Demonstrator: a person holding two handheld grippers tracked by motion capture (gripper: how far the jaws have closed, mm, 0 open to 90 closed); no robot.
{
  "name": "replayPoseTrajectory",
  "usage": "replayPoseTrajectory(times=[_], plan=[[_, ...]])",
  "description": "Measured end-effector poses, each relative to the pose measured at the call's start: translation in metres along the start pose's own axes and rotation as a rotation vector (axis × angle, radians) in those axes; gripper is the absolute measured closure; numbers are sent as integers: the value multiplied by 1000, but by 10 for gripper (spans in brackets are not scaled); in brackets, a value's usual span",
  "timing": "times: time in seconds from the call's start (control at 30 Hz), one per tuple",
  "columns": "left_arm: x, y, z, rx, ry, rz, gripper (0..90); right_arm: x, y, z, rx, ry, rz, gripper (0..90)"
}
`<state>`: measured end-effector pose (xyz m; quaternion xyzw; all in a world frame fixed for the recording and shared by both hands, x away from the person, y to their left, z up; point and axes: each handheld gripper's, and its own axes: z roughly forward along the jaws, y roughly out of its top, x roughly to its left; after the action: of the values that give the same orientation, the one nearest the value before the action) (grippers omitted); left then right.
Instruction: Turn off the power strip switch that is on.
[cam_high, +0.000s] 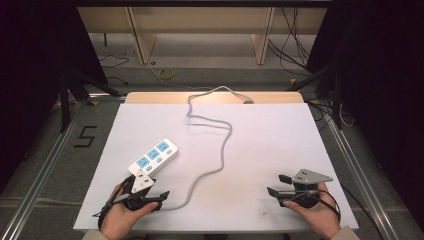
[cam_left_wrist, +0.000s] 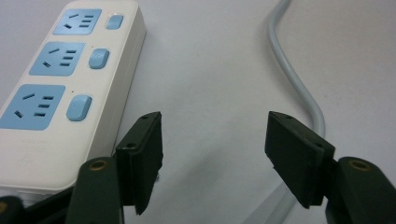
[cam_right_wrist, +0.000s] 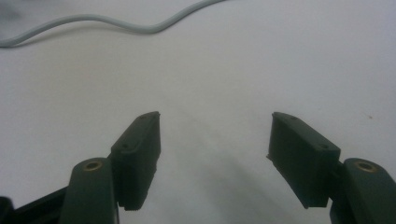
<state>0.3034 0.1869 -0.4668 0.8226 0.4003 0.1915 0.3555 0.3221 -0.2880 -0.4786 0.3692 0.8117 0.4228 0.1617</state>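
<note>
Power strip (cam_high: 153, 157), lower left of high view, beside left gripper (cam_left_wrist: 212, 158), jaws spread and empty; right gripper (cam_right_wrist: 215, 161) likewise spread; risk: closing jaws could snag the grey cord (cam_left_wrist: 299, 84).

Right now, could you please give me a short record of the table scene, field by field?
surface: white table
main item: white power strip with three blue sockets, lying flat at the left
cable: grey cord winding from the strip's near end across the table and off the far edge
left tongs: open, nothing between the jaws, just beside the strip's near end
right tongs: open, nothing between the jaws, over bare table at the right
contact: neither tongs grips the strip or the cord
</note>
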Motion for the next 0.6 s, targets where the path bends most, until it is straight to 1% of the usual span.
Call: replayPoseTrajectory(times=[0.1,0.17,0.27,0.33,0.4,0.47,0.53,0.6], plan=[[1,2,-2,11,11,2,470,0,0,0,-2,-1,1,351],[1,3,-3,17,26,1,522,0,0,0,-2,-3,2,350],[3,4,-5,34,54,0,672,1,0,0,-1,-2,1,350],[4,5,-7,42,66,-6,776,1,0,0,1,-3,-1,350],[5,6,-8,55,69,-10,860,1,0,0,0,-2,-1,350],[5,8,-7,62,71,-9,893,1,0,0,0,-3,-2,350],[4,9,-7,77,73,-4,894,1,0,0,-2,-2,-3,350],[4,11,-6,81,68,-1,894,0,0,0,-3,-3,-3,350]])
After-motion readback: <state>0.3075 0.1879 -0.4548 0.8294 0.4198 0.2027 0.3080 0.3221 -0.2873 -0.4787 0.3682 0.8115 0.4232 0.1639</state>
